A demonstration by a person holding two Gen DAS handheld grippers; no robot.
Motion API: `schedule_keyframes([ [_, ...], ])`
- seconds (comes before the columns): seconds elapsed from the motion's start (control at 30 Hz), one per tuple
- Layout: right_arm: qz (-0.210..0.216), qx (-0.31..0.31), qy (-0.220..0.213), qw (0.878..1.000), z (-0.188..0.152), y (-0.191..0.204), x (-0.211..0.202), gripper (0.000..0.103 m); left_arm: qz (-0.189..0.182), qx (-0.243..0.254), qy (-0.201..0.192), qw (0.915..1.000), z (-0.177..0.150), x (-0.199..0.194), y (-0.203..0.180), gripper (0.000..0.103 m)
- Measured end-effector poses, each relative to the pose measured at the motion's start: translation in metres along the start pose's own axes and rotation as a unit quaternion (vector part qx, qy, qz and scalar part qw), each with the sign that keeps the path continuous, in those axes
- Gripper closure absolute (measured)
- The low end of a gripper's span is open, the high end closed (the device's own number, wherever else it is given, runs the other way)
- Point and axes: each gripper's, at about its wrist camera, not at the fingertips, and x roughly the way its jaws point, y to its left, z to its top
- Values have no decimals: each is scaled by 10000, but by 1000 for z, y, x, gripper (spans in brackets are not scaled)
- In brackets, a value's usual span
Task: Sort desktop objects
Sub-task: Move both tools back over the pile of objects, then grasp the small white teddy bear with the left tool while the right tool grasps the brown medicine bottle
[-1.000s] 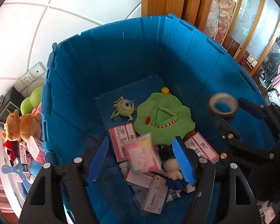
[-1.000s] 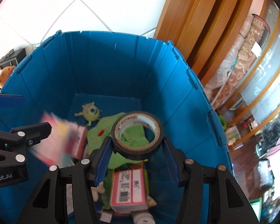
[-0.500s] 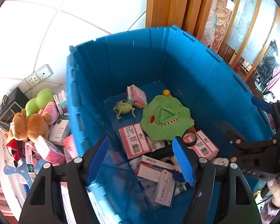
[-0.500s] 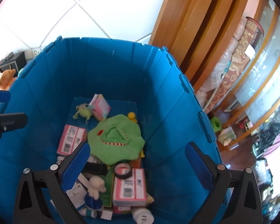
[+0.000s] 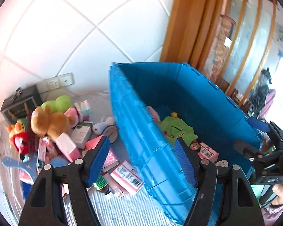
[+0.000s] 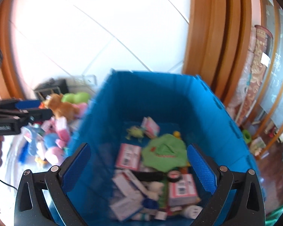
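A tall blue plastic bin (image 5: 141, 131) (image 6: 160, 101) holds pink boxes (image 6: 128, 155), a green cloth (image 6: 165, 154), a small green monster toy (image 6: 134, 131) and a roll of tape (image 6: 174, 175). My left gripper (image 5: 141, 162) is open and empty, straddling the bin's left wall. My right gripper (image 6: 138, 166) is open and empty above the bin's near side. On the table left of the bin lie a brown teddy bear (image 5: 49, 122), a red plush (image 5: 21, 141) and more pink boxes (image 5: 127, 177).
A black box (image 5: 18, 103) and wall sockets (image 5: 56, 82) stand at the back left against the tiled wall. A wooden door frame (image 5: 188, 24) rises behind the bin. The right gripper also shows in the left wrist view (image 5: 262, 150), beyond the bin's right wall.
The pink box and the tape roll have dropped into the bin. Both grippers have opened, pulled back and swung left, so the table's toy pile now shows.
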Motion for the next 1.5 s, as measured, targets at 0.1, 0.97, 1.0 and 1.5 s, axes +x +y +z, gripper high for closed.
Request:
schedule_keyframes([
  [0.1,145,-22,-322,9994,-1,32,-14,0,168,-260,-176,9994,-24,-10,40,33],
  [0.97,756,-461,306,9956,-100,261,124,0,2184,-1581,86,9629,-258,-14,301,33],
  [1.0,737,-462,436,9953,-107,262,133,0,2173,-1596,132,9629,-260,-7,303,33],
  [1.5,573,-583,1606,9836,-140,251,246,0,1975,-1607,1041,9614,-264,125,309,33],
])
